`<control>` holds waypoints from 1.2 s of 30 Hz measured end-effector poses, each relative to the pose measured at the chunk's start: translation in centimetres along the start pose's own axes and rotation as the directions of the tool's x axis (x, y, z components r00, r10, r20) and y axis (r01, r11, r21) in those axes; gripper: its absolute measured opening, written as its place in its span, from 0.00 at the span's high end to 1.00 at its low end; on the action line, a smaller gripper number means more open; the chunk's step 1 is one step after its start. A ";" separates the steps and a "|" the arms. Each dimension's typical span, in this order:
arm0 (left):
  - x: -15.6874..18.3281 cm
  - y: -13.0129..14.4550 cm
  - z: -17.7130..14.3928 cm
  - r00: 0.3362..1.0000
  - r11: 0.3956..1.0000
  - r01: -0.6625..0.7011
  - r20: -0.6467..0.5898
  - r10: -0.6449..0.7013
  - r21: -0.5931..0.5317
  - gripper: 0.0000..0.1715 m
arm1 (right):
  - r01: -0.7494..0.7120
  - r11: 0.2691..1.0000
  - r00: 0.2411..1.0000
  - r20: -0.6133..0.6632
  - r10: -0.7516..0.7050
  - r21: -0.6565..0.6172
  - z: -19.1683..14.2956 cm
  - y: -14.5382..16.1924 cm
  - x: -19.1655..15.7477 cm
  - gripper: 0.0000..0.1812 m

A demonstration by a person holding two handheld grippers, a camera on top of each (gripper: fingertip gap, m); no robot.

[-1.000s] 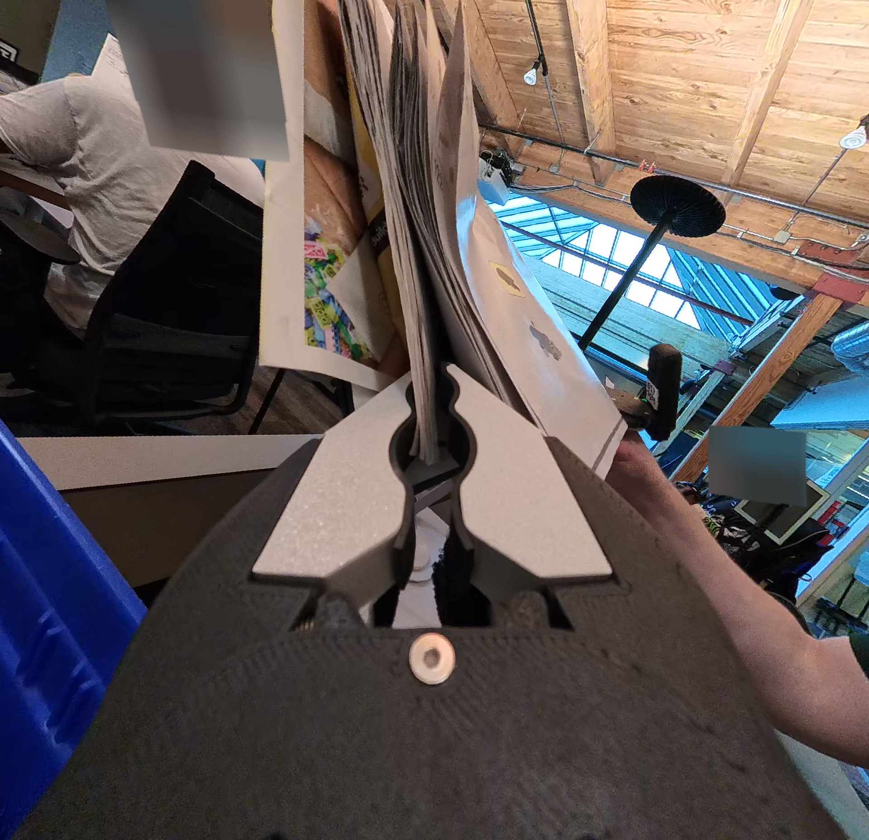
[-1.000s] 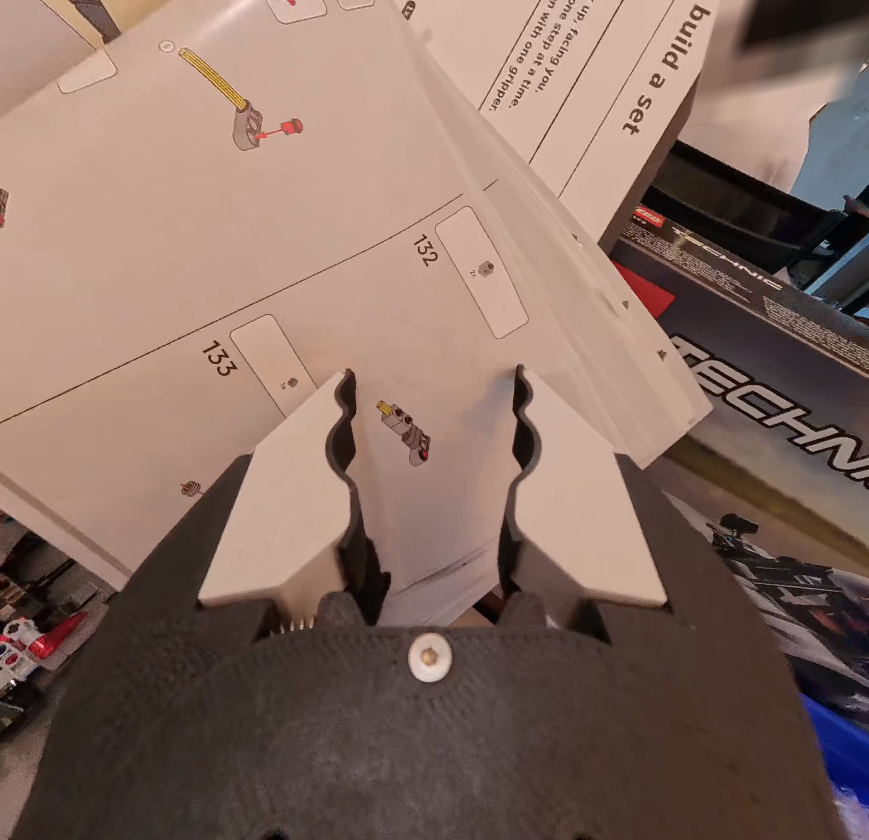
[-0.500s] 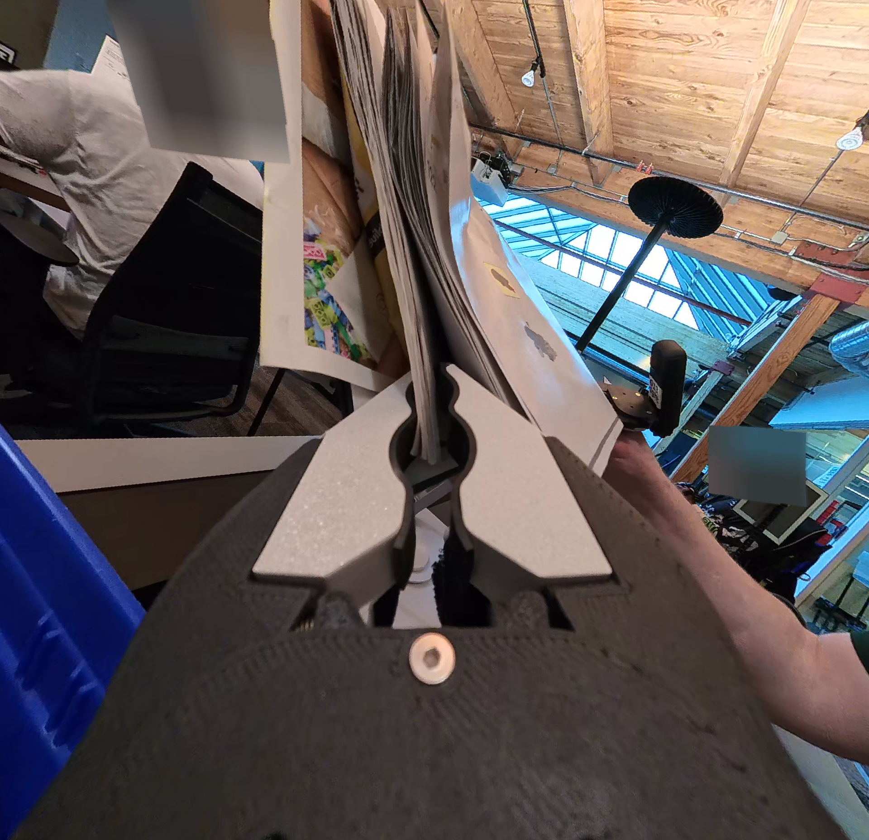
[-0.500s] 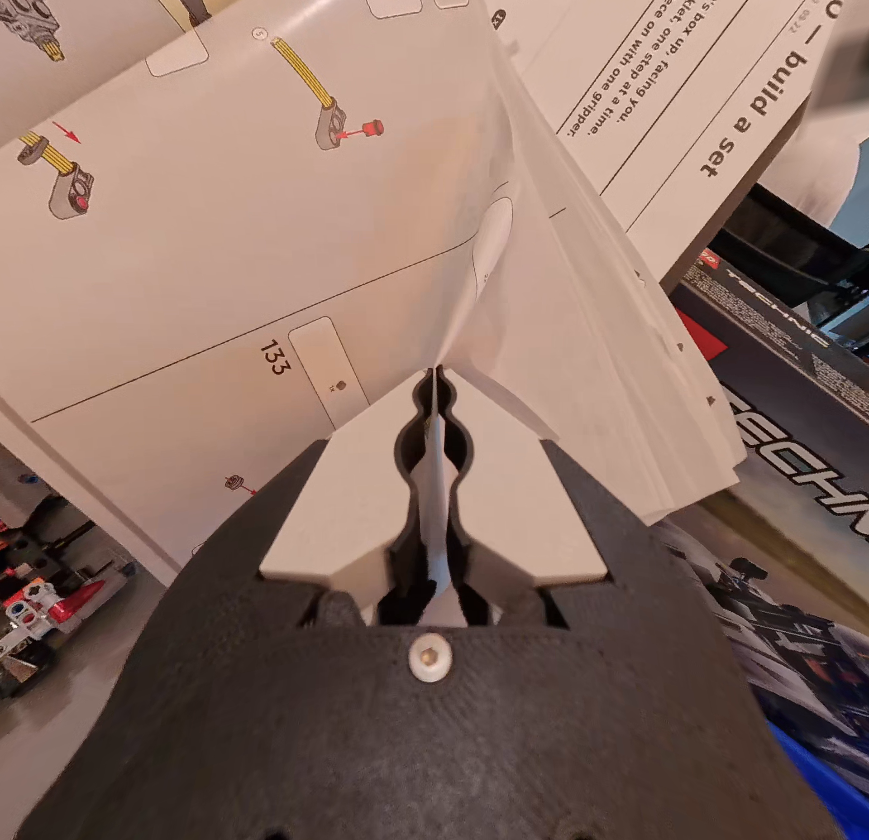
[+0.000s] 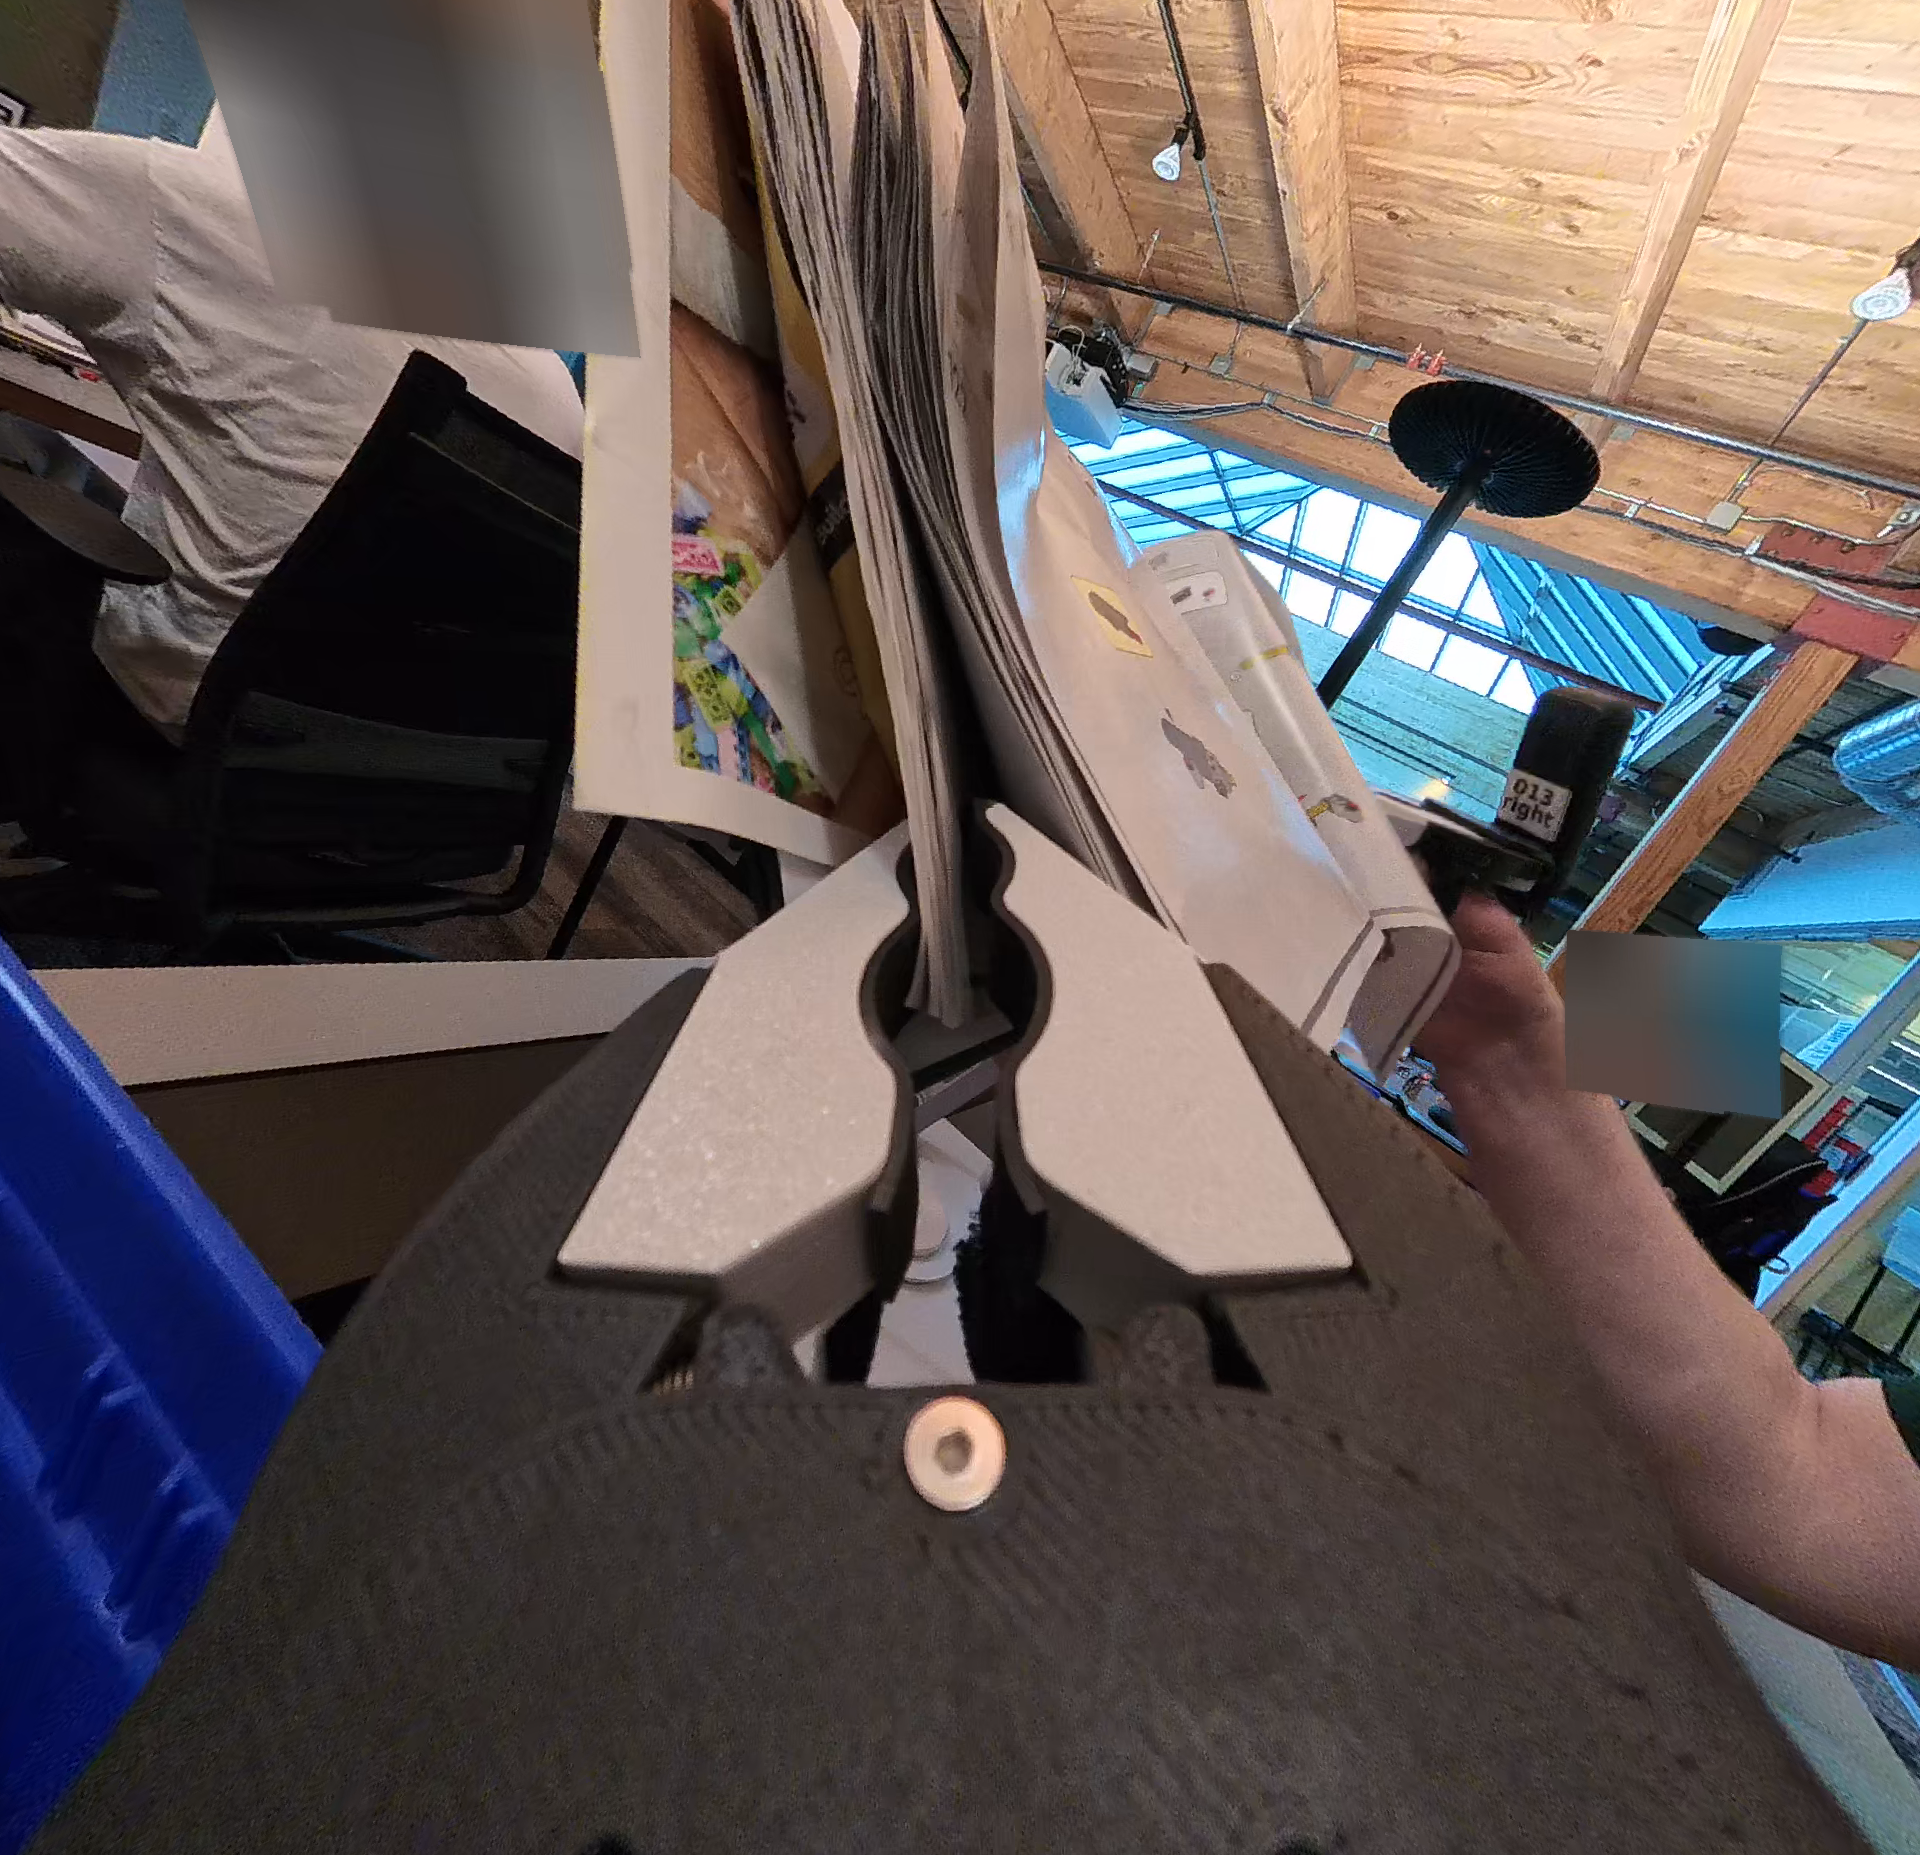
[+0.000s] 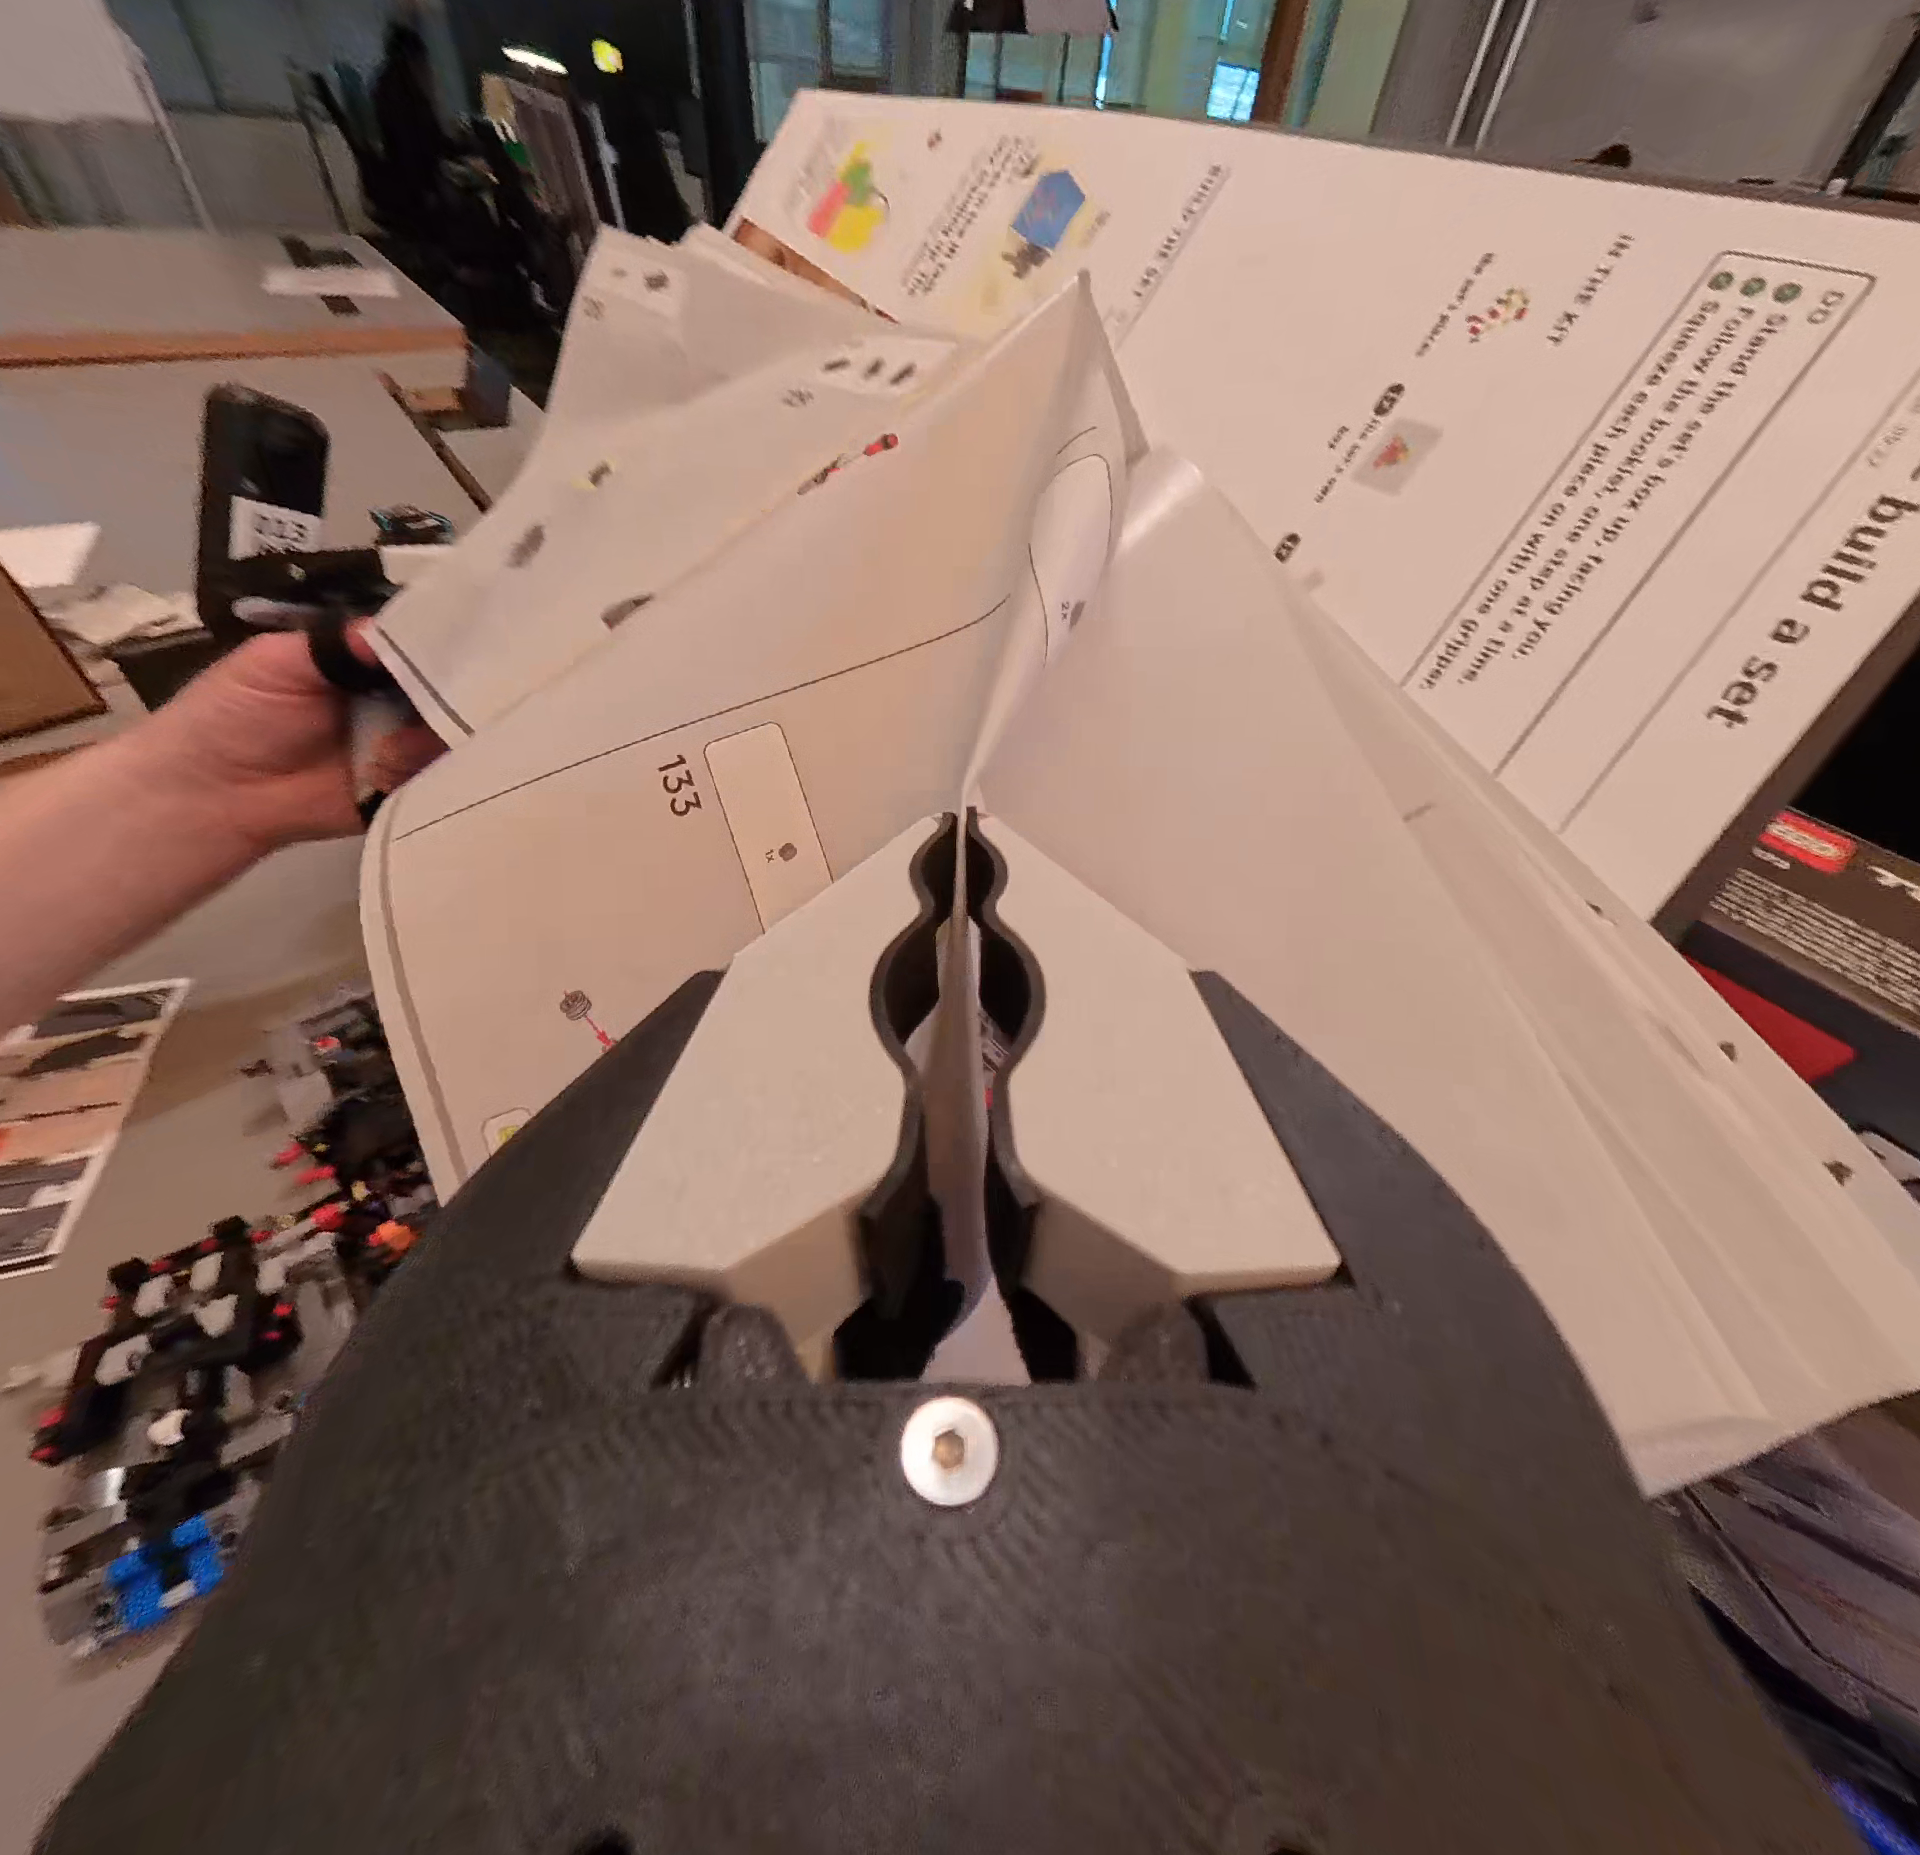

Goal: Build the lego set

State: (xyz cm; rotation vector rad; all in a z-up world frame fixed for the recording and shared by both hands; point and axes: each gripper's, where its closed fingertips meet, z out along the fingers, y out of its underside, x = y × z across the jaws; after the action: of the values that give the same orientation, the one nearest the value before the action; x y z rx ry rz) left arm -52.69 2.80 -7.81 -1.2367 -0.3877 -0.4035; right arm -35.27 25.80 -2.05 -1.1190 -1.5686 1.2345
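Lego booklet (image 5: 935, 558) is clamped by left claw (image 5: 961, 849); one page (image 6: 1039, 662) pinched by right claw (image 6: 961, 829). Loose parts (image 6: 187, 1390) scattered on grey bench (image 6: 156, 974); timber ceiling (image 5: 1507, 143) overhead.

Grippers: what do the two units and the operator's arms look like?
Both match: left gripper and right gripper have light grey wedge fingers with wavy dark inner faces on a black ribbed printed body, one silver hex screw. Forearms bare; black handle carries a white sticker.
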 end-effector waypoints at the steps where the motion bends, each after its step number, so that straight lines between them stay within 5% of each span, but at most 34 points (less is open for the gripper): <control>1: 0.0 0.0 0.0 1.000 1.000 0.001 -0.001 -0.001 0.000 0.99 | -0.007 1.000 1.000 0.011 0.006 0.008 0.0 -0.3 -0.3 1.00; 36: -0.1 0.0 0.0 1.000 1.000 0.010 -0.002 -0.010 0.001 0.99 | -0.143 0.971 0.973 0.207 0.102 0.191 0.2 -6.6 -4.5 1.00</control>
State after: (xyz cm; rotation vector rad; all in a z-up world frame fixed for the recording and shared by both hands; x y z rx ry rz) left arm -52.76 2.79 -7.84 -1.2341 -0.3920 -0.4133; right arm -35.24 20.61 4.06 -0.9981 -1.4904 1.5926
